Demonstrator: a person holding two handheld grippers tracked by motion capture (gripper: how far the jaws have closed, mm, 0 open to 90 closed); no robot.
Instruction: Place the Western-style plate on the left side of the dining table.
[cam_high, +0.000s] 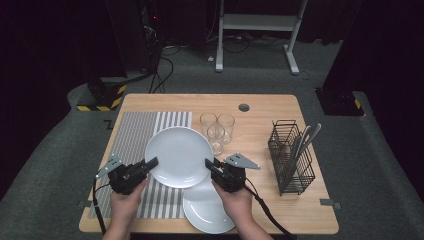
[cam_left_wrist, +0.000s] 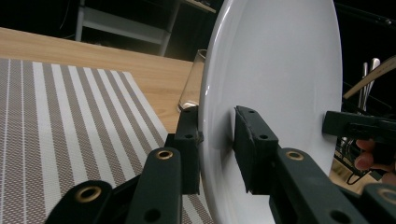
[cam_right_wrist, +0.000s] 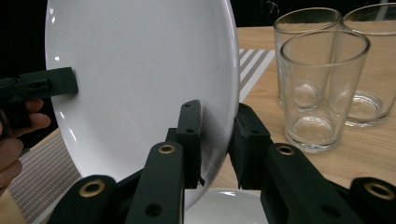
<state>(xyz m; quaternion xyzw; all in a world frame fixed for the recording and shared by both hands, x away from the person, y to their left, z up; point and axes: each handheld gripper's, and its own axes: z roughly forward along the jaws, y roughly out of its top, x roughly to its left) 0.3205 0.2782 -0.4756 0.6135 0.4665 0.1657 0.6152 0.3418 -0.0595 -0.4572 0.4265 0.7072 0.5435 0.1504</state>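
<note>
White plate (cam_high: 179, 155), no markings, clamped by left tool (cam_high: 151, 163), right tool (cam_high: 210, 165)

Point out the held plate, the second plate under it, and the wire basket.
held plate (cam_high: 179, 155), high view, centre of its face
second plate (cam_high: 207, 212), high view, its bare middle
wire basket (cam_high: 290, 162), high view, its front mesh wall

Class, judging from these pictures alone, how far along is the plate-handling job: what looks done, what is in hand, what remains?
Done: both grippers have clamped the round white plate, the left gripper at its left rim, the right gripper at its right. In hand: the plate is held over the grey striped placemat. Left: probably setting it down; a second white plate lies at the near edge, and three clear glasses stand untouched.
</note>
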